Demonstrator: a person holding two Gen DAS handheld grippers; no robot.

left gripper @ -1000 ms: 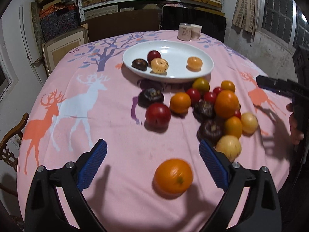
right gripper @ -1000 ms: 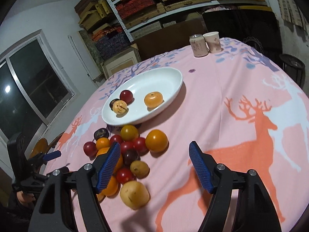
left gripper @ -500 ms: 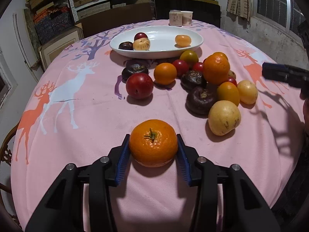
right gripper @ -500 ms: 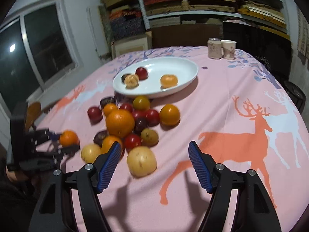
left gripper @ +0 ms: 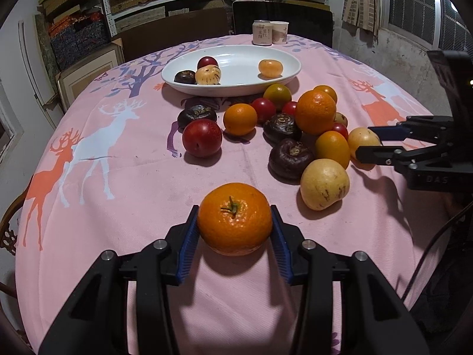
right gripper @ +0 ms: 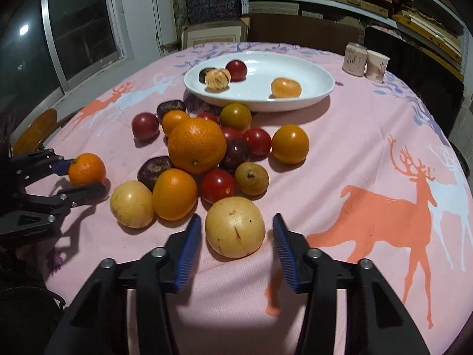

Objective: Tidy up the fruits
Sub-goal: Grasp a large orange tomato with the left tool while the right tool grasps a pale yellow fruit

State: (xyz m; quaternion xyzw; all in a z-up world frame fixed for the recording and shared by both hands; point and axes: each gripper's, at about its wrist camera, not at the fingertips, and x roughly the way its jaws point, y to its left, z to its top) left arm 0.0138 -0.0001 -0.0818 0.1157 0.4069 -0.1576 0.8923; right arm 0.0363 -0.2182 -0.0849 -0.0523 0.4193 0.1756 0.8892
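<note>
Now you are at the pick-up step on both sides at once. Your left gripper [left gripper: 235, 230] has its blue ribbed pads pressed on either flank of a round orange mandarin with a green stem stub [left gripper: 235, 218], which sits on the pink deer-print tablecloth [left gripper: 118, 177] apart from the heap, on its near side. Your right gripper [right gripper: 235, 236] is closing around a pale yellow speckled round fruit [right gripper: 235, 227] at the heap's near edge; the fruit is between the jaws, but a thin gap shows on each side, so no grip yet. The rest of the loose pile of oranges, red tomatoes and dark purple fruits [right gripper: 207, 148] lies between you and the white oval ceramic plate [right gripper: 319, 94], which already carries four pieces. By my reading, the next move is to finish the right squeeze, then lift both fruits straight up. Mind the orange fruit [right gripper: 174, 193] just left of the yellow one, near the left pad, so it does not roll. After that, carry over the heap toward the plate, presumably.
</note>
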